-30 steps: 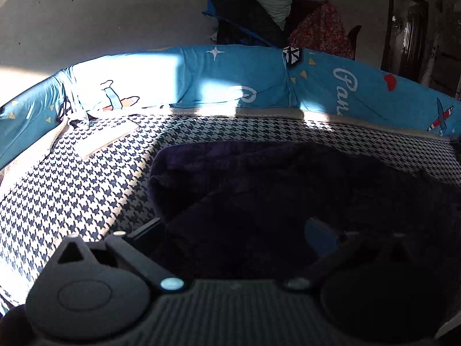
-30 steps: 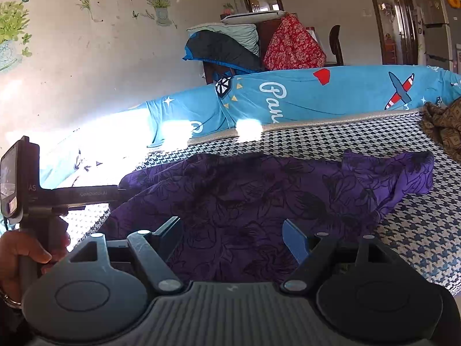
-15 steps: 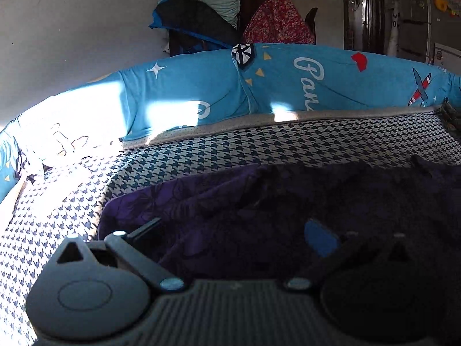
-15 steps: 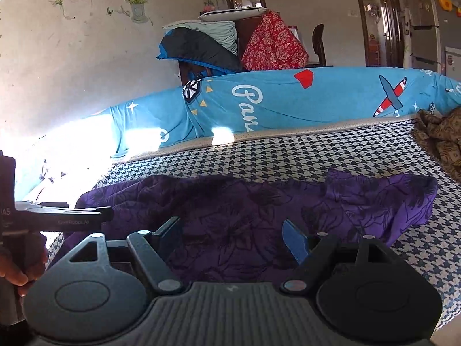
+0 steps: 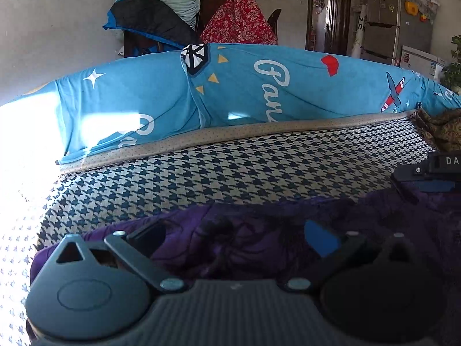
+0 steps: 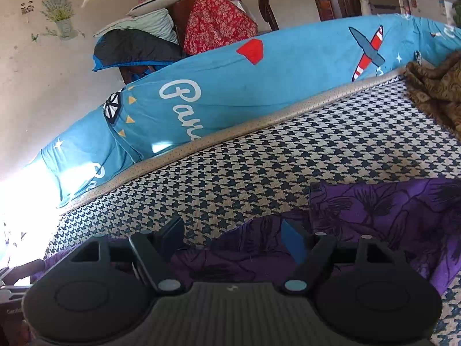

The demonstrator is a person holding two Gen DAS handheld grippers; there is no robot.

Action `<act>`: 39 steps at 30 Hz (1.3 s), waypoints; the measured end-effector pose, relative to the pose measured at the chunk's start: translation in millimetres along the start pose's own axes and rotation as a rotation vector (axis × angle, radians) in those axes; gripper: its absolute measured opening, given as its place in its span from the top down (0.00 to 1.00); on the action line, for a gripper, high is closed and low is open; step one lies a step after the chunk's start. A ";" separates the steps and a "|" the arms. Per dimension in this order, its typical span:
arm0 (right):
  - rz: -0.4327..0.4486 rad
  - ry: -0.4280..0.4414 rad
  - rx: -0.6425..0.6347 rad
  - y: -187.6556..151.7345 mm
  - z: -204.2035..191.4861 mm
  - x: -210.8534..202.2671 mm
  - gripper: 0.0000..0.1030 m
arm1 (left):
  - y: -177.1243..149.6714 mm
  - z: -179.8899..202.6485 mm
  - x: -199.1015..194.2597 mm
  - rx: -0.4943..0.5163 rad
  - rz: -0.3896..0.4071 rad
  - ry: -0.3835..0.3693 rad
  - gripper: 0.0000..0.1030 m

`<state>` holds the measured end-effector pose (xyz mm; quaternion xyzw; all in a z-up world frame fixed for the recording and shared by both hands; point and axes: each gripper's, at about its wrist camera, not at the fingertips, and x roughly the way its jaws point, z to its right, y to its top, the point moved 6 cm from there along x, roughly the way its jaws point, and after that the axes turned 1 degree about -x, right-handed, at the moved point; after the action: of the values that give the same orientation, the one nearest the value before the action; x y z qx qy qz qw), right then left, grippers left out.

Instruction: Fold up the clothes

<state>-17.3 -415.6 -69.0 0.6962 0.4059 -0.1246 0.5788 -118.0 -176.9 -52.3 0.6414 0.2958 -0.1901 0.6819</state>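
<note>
Both sets of jaws are standing wide open and holding nothing. The left gripper [image 5: 234, 232] and right gripper [image 6: 233, 232] have been sliding sideways and are now sitting low over the purple shirt [image 6: 383, 210], which is lying on the checked bed [image 6: 259, 170]. They are probably getting ready to grab its edge for folding.

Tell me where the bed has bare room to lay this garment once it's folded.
Free: the checked mattress strip between the purple garment and the blue quilt along the far edge, and the sunlit left end. Crowded: the near side under the garment, and the far right corner, where a brown cloth lies.
</note>
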 end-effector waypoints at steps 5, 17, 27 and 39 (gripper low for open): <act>-0.042 -0.019 0.073 4.9 6.5 27.6 0.28 | -0.8 12.4 11.3 0.052 0.001 -0.047 0.00; -0.245 -0.094 0.086 -16.8 -8.6 75.4 0.38 | -17.5 30.2 26.1 0.170 -0.038 -0.044 0.00; -0.181 -0.160 0.073 -15.6 -5.4 80.2 0.87 | -27.4 13.2 38.1 0.167 -0.083 0.084 0.00; 0.177 -0.015 0.374 48.4 21.7 51.3 0.88 | -12.0 -42.3 35.4 -0.085 -0.057 0.182 0.00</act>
<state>56.2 -413.7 -74.4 0.8237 0.3085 -0.1514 0.4510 -105.8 -132.2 -84.5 0.6178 0.3824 -0.1376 0.6732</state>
